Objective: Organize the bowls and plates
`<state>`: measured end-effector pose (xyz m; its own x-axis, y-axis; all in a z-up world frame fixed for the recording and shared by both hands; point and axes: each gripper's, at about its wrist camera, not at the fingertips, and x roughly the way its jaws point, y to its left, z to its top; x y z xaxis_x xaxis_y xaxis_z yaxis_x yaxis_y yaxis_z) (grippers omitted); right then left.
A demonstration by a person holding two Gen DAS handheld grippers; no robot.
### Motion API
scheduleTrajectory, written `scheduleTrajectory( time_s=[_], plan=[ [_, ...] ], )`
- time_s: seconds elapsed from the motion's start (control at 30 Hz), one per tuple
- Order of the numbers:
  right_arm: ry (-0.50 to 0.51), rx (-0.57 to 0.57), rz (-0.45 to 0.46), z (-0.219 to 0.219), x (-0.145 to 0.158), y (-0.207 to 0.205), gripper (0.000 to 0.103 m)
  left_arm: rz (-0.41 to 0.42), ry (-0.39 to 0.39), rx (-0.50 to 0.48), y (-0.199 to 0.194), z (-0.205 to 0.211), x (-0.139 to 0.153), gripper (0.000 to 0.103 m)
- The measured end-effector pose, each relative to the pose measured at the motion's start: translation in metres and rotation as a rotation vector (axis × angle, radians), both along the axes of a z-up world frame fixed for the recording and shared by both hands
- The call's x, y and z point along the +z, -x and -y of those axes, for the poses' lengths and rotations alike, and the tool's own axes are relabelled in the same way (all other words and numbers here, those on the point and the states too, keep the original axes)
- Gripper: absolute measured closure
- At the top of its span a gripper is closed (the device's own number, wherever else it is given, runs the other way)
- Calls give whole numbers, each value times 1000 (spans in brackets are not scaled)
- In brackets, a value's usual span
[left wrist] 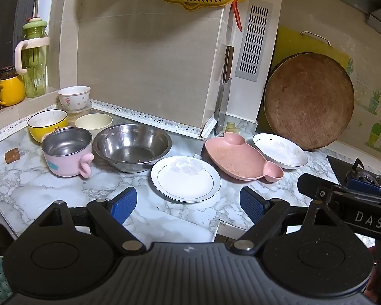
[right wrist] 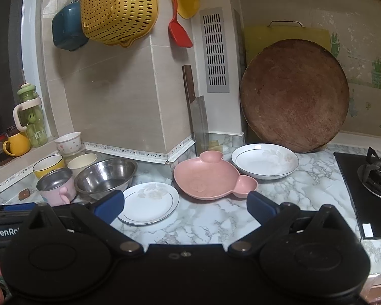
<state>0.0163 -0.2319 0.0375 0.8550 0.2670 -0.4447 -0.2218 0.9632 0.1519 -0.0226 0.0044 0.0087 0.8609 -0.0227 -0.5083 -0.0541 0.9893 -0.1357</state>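
Observation:
On the marble counter (left wrist: 63, 190) lie a white plate (left wrist: 186, 178) (right wrist: 149, 202), a pink mouse-shaped plate (left wrist: 238, 157) (right wrist: 210, 179) and a second white plate (left wrist: 280, 150) (right wrist: 265, 161). To the left stand a steel bowl (left wrist: 132, 150) (right wrist: 106, 176), a pink steel-lined cup (left wrist: 67, 152) (right wrist: 56, 186), a yellow bowl (left wrist: 47, 123) (right wrist: 48, 165), a cream bowl (left wrist: 94, 124) (right wrist: 82, 162) and a flowered bowl (left wrist: 74, 97) (right wrist: 68, 142). My left gripper (left wrist: 188, 207) is open and empty just before the near white plate. My right gripper (right wrist: 185, 209) is open and empty, near the counter's front.
A round wooden board (left wrist: 308, 101) (right wrist: 294, 96) leans on the back wall. A cleaver (left wrist: 222, 101) (right wrist: 198, 117) stands in the corner. A gas stove (right wrist: 368, 185) is at the right. A yellow colander (right wrist: 116, 7) hangs above. A green bottle (left wrist: 34, 58) and yellow mug (left wrist: 10, 90) stand on the sill.

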Motion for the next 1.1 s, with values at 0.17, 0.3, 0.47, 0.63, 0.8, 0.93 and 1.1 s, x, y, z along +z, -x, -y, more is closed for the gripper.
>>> scheduleTrajectory(
  time_s=[0.17, 0.3, 0.47, 0.63, 0.8, 0.93, 1.1],
  plan=[
    [0, 4, -5, 0, 0, 1, 0, 0, 6, -2, 2, -1, 1, 14],
    [3, 2, 3, 0, 1, 4, 0, 5, 9, -4, 3, -1, 2, 14],
    [-8, 11, -5, 1, 2, 2, 0, 11, 2, -6, 2, -1, 4, 14],
    [-12, 33, -12, 2, 1, -5, 1, 7, -6, -4, -7, 0, 6, 14],
    [-18, 44, -13, 5, 1, -22, 1, -3, 0, 9, -24, 5, 6, 14],
    [-21, 54, -35, 13, -2, -43, 1, -18, -12, 11, -46, 14, 5, 14],
    [-15, 72, -63, 26, -9, -73, 1, -49, -26, 9, -77, 30, 1, 14]
  ],
)
